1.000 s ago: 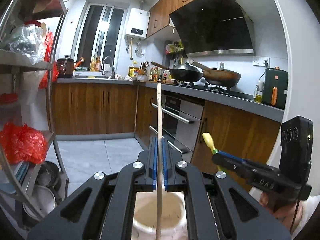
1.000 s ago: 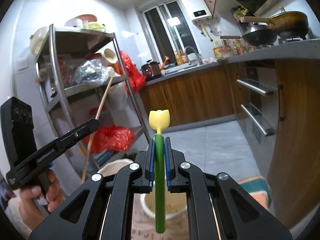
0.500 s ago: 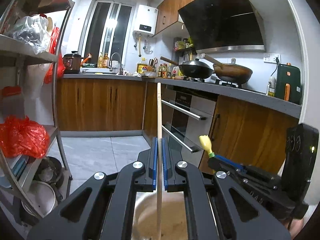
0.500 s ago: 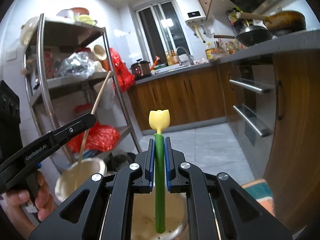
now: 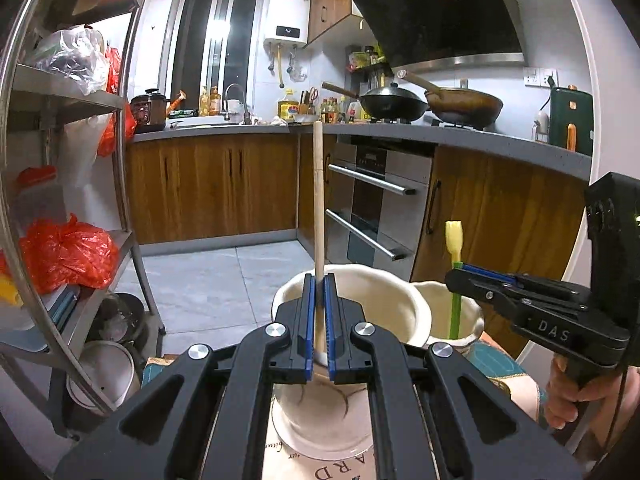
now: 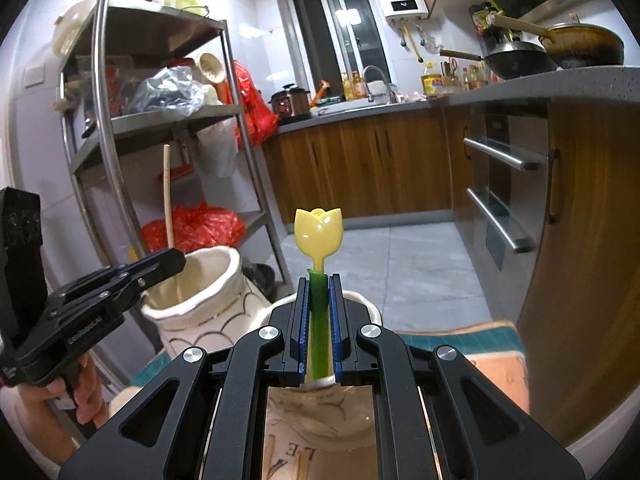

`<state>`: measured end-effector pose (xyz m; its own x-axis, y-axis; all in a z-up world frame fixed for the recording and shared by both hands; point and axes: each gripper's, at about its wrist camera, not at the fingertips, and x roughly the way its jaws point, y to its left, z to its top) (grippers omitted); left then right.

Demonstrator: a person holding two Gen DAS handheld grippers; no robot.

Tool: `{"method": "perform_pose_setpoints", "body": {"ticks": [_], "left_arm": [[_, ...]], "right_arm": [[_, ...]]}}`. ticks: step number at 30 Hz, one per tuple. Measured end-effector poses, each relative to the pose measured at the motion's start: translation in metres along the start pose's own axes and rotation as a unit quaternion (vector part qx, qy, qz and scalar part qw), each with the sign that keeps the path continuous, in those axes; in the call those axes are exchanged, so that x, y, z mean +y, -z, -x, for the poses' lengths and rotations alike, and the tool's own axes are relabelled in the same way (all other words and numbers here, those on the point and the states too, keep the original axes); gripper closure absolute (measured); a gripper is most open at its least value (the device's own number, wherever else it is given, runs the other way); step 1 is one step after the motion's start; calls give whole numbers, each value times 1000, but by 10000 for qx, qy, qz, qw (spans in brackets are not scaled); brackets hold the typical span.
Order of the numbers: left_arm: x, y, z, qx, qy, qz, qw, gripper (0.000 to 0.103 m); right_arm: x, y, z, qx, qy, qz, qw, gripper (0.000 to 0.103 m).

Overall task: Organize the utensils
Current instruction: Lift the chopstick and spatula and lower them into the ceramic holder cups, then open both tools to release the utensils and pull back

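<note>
My left gripper (image 5: 319,280) is shut on a long wooden stick (image 5: 318,200), held upright with its lower end inside a cream ceramic jar (image 5: 384,300). In the right wrist view that stick (image 6: 168,196) dips into the same scalloped jar (image 6: 212,304) under the left gripper (image 6: 170,260). A green utensil with a yellow tulip-shaped top (image 6: 318,236) stands upright between the pads of my right gripper (image 6: 319,280), which is shut on it; its lower end hangs in a second cream jar (image 6: 360,300). From the left wrist view this utensil (image 5: 454,240) enters the smaller jar (image 5: 440,312).
A steel shelf rack (image 6: 116,120) with red bags (image 5: 68,252) and pots stands to the left. Wooden cabinets and an oven (image 5: 376,200) line the right, with woks on the counter. The jars sit on a patterned mat (image 6: 496,340). A hand (image 5: 568,396) holds the right gripper.
Both grippers have sunk, lowering the stick and the tulip utensil toward and into the two jars, which have risen into view below the fingers.
</note>
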<state>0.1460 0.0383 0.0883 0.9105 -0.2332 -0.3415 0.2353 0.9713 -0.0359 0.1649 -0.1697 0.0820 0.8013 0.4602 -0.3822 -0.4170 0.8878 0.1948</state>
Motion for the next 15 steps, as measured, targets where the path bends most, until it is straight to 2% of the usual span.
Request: {"method": "perform_pose_setpoints", "body": {"ticks": [8,9,11,15], "left_arm": [[-1,-4,0,88,-51,-8,9999,99],[-1,-4,0,87,-44,9,10000,99],[0,-5,1,81,-49,35,9999,98],[1,-6,5,49,-97,62,9999,95]], "right_arm": [[0,2,-1,102,92,19,9999,92],[0,2,0,75,97,25,9999,91],[0,2,1,45,80,28,10000,80],[0,1,7,-38,103,21,9999,75]]}}
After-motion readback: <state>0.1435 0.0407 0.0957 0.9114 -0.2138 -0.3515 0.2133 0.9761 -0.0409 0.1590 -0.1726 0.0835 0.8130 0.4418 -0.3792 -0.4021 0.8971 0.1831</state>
